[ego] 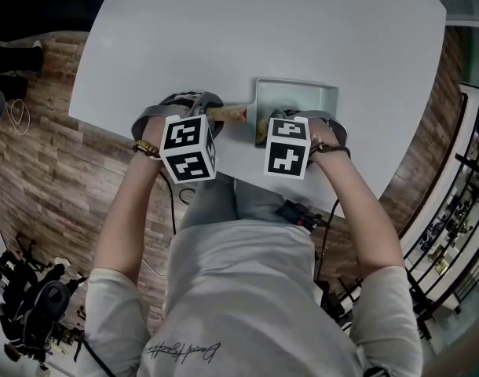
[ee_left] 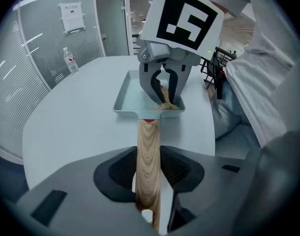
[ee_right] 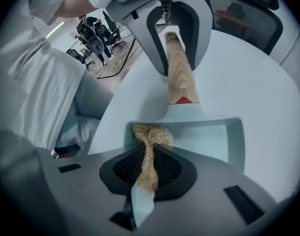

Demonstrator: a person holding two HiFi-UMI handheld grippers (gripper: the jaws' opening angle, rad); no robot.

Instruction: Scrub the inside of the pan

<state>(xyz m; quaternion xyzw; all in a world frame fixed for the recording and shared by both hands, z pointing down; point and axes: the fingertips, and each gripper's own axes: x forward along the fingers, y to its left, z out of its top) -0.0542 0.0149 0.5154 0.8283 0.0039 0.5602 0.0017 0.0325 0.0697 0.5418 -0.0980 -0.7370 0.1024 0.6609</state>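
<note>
Table (ego: 184,38) bears pan (ego: 302,96); right hand-held gripper (ee_right: 146,173) holds scrubber (ee_right: 149,134) inside it.

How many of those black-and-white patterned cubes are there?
2 cubes. One sits on the left claw, at the wooden handle; the other on the right claw, over the pan. None seems hidden.

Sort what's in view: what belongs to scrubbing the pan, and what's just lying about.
For the job: pan; its wooden handle, clamped in the left tongs; scrubber, clamped in the right tongs, inside the pan.
Lying about: water bottle; paper notice; office chairs.
</note>
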